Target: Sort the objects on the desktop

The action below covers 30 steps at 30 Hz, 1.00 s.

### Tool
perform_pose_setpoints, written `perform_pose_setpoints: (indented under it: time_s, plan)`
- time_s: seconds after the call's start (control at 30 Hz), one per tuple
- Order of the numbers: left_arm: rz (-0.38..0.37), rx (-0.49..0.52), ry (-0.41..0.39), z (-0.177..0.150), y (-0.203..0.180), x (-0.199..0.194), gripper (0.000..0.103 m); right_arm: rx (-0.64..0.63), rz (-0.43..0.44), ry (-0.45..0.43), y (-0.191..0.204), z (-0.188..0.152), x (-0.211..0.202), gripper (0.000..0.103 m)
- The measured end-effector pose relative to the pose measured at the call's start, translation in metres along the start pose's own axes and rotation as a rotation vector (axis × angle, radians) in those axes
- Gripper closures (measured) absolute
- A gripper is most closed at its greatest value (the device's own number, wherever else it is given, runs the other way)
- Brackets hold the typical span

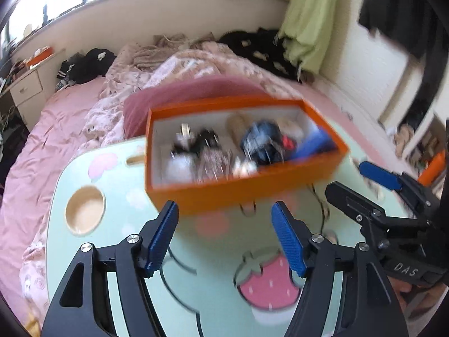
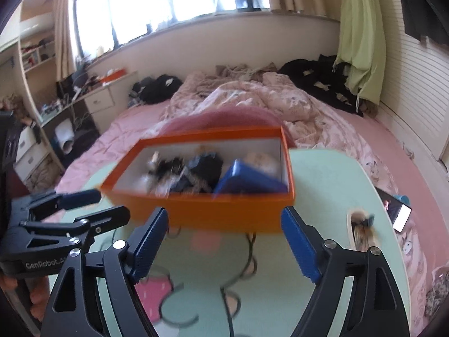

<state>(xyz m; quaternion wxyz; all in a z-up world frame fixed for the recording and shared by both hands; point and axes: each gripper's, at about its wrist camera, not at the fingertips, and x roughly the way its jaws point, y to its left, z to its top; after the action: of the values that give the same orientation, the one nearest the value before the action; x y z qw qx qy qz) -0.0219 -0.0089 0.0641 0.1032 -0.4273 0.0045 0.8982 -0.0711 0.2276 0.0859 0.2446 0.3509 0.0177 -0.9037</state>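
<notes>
A pale green table (image 1: 118,252) with cartoon prints stands on a pink bed (image 1: 56,118), and both views are blurred. At the table's left side is a round cup hole (image 1: 85,210). Right of it, the left gripper (image 1: 224,233) stands released over the tabletop, its blue pads well apart with nothing between them, just short of the near wall of the orange box (image 1: 247,191). The box sits at the table's far edge, its white inside crowded with small things: a white fluffy item (image 1: 179,168) at the left, dark tangled pieces (image 1: 261,140) in the middle, and a blue box (image 2: 247,179) leaning at the right end. Behind it lies a dark pink cushion (image 1: 179,92). In the right wrist view the right gripper (image 2: 224,241) is also released, its pads spread wide and empty, their tips near the box's front wall but not pressing on it. Right of that gripper, a slot (image 2: 362,230) in the table holds a brown-and-black item, too blurred to name. Farther right, a phone (image 2: 398,213) with a lit screen lies on the bed.
</notes>
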Motion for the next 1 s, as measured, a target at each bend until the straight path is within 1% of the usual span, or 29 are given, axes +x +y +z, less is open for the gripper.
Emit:
perform_pose_setpoints:
  time_s: [0.1,0.2,0.23,0.27,0.3,0.33,0.37,0.4,0.43,0.47,0.5,0.53,1.0]
  plan:
    - [0.029,0.026,0.031,-0.024,-0.01,0.006,0.034,-0.005,-0.021,0.062,-0.001,-0.022,0.004,0.02]
    - [0.026,0.008,0.084,-0.046,-0.013,0.02,0.034,0.02,-0.04,0.133,-0.008,-0.037,0.015,0.02]
    - [0.036,0.003,0.102,-0.052,-0.015,0.025,0.034,0.031,-0.046,0.154,-0.011,-0.04,0.019,0.02]
    - [0.048,0.002,0.103,-0.056,-0.016,0.027,0.03,0.045,-0.052,0.171,-0.015,-0.042,0.022,0.02]
    - [0.06,0.0,0.084,-0.059,-0.017,0.026,0.026,0.046,-0.062,0.17,-0.017,-0.043,0.021,0.019]
    - [0.078,-0.003,0.07,-0.061,-0.018,0.025,0.024,0.041,-0.078,0.175,-0.017,-0.044,0.022,0.013]
    - [0.083,-0.006,0.068,-0.062,-0.018,0.025,0.021,0.026,-0.096,0.182,-0.016,-0.045,0.023,0.009]
    - [0.081,-0.012,0.068,-0.063,-0.017,0.025,0.016,0.002,-0.128,0.187,-0.015,-0.048,0.025,0.007]
    - [0.068,-0.03,0.075,-0.063,-0.014,0.026,0.012,-0.033,-0.178,0.19,-0.011,-0.052,0.027,0.004]
    - [0.08,-0.037,0.076,-0.064,-0.011,0.028,0.0,-0.016,-0.177,0.182,-0.014,-0.054,0.026,0.004]
    - [0.086,-0.052,0.077,-0.065,-0.008,0.029,0.0,-0.007,-0.181,0.181,-0.016,-0.055,0.025,0.0]
    - [0.091,-0.06,0.066,-0.065,-0.005,0.028,0.0,-0.008,-0.184,0.177,-0.017,-0.056,0.024,0.0]
    - [0.096,-0.061,0.06,-0.067,-0.005,0.027,0.0,-0.016,-0.177,0.173,-0.017,-0.056,0.026,0.0]
